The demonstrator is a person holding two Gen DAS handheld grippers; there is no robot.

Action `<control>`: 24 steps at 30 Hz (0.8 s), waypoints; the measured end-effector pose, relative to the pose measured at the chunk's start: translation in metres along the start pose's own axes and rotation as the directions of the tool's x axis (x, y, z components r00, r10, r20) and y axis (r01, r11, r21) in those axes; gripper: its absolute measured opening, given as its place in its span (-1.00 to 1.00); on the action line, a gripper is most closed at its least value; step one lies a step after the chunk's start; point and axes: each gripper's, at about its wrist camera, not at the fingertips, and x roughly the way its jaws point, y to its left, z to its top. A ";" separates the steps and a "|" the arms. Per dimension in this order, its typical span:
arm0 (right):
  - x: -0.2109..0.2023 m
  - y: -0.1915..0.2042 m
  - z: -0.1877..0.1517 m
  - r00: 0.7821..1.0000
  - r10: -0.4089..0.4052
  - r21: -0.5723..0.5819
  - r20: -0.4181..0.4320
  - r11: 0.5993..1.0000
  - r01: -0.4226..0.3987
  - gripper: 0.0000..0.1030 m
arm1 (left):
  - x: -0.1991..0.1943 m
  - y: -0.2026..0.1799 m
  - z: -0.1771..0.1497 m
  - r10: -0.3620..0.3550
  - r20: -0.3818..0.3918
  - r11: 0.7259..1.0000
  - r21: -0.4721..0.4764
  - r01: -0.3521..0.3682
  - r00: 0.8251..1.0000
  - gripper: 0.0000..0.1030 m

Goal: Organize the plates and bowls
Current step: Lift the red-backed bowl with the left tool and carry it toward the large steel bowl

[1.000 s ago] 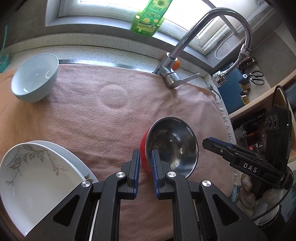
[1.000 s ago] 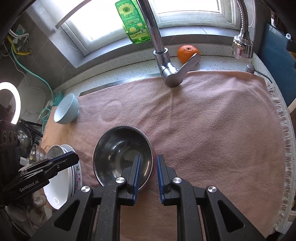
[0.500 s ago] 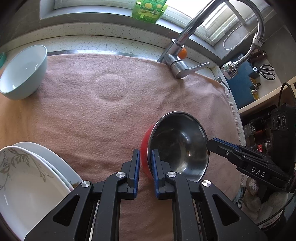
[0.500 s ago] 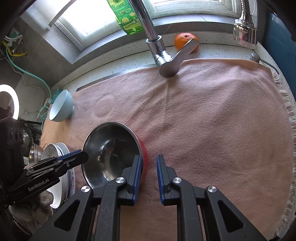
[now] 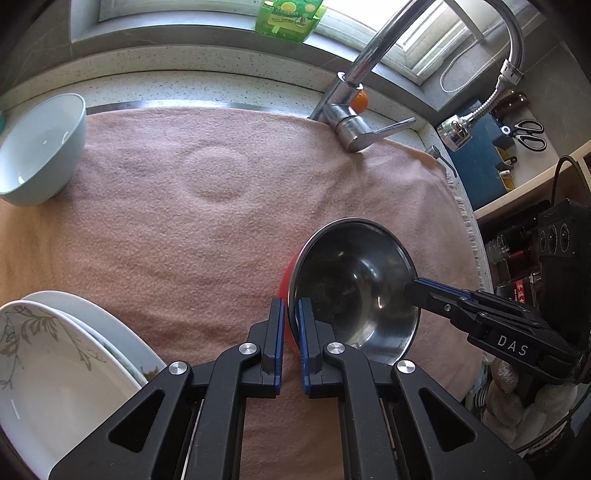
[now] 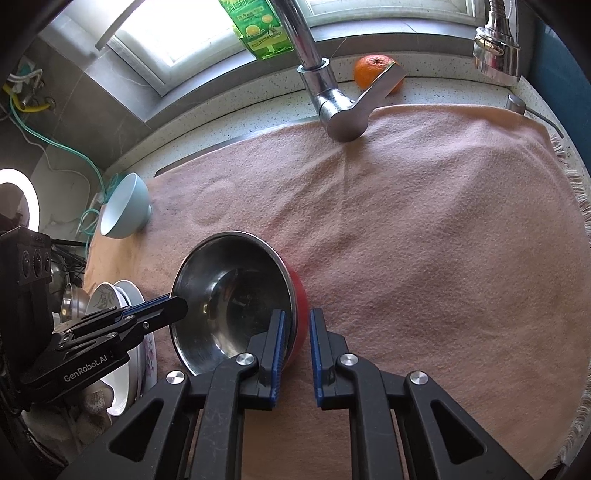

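Note:
A steel bowl with a red outside is held tilted over the pink towel. My left gripper is shut on its near-left rim. My right gripper straddles the opposite rim, its jaws slightly parted around the red wall. A light blue bowl stands at the towel's far left. White plates with a leaf pattern are stacked at the near left.
A chrome faucet rises at the back, with an orange behind it and a green bottle on the sill. A blue box with scissors stands at the right.
The steel bowl has tipped up and shifted; the right gripper's jaws have widened slightly around the rim. The left gripper stays clamped on the rim.

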 end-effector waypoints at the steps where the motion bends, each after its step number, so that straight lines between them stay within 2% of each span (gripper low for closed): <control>1: 0.001 0.000 0.000 1.000 0.001 0.003 -0.001 1.000 -0.001 -0.84 | 0.000 -0.001 0.000 -0.002 0.000 1.000 0.003 0.002 1.000 -0.90; 14: 0.002 0.004 0.000 1.000 -0.022 0.021 -0.005 1.000 0.022 -0.88 | -0.003 -0.002 0.000 -0.014 0.017 1.000 -0.013 0.014 1.000 -0.90; 24: -0.018 0.018 0.007 1.000 -0.006 0.011 0.027 1.000 0.006 -0.88 | -0.029 0.003 0.002 -0.029 0.066 0.999 -0.012 0.030 0.997 -0.90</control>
